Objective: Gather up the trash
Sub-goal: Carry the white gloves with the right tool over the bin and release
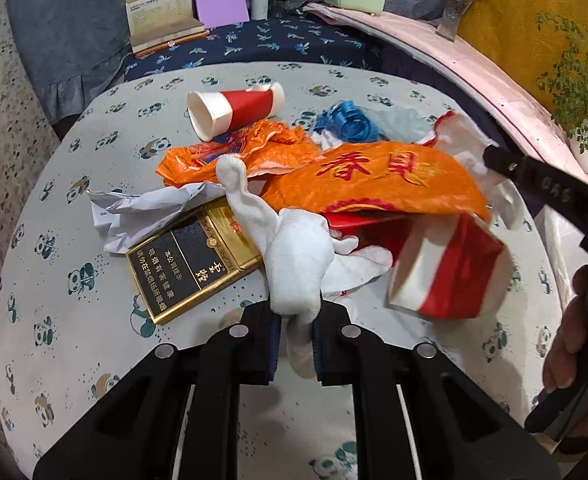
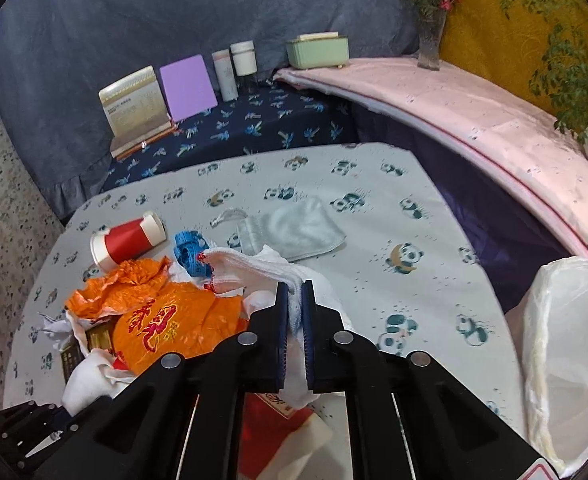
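Note:
A trash pile lies on the panda-print table (image 1: pixel 54 184). My left gripper (image 1: pixel 296 330) is shut on a white plastic bag handle (image 1: pixel 294 256), pulled up near the camera. My right gripper (image 2: pixel 294 312) is shut on the bag's other white edge (image 2: pixel 254 268); its arm shows at the right of the left wrist view (image 1: pixel 550 192). An orange bag (image 1: pixel 374 180), also in the right wrist view (image 2: pixel 170 320), lies between them. A crushed red-white cup (image 1: pixel 446 268) hangs by the bag. A gold-black cigarette box (image 1: pixel 190 260), crumpled paper (image 1: pixel 134 212), a red-white paper cup (image 1: pixel 234 110) and blue tape (image 2: pixel 188 252) lie around.
A grey cloth pouch (image 2: pixel 294 232) lies mid-table. A translucent white bag (image 2: pixel 566 352) stands off the table's right edge. Behind are a calendar (image 2: pixel 134 104), purple board (image 2: pixel 186 86), two bottles (image 2: pixel 234 68), a green box (image 2: pixel 318 50), a vase (image 2: pixel 430 36) and a pink ledge (image 2: pixel 474 120).

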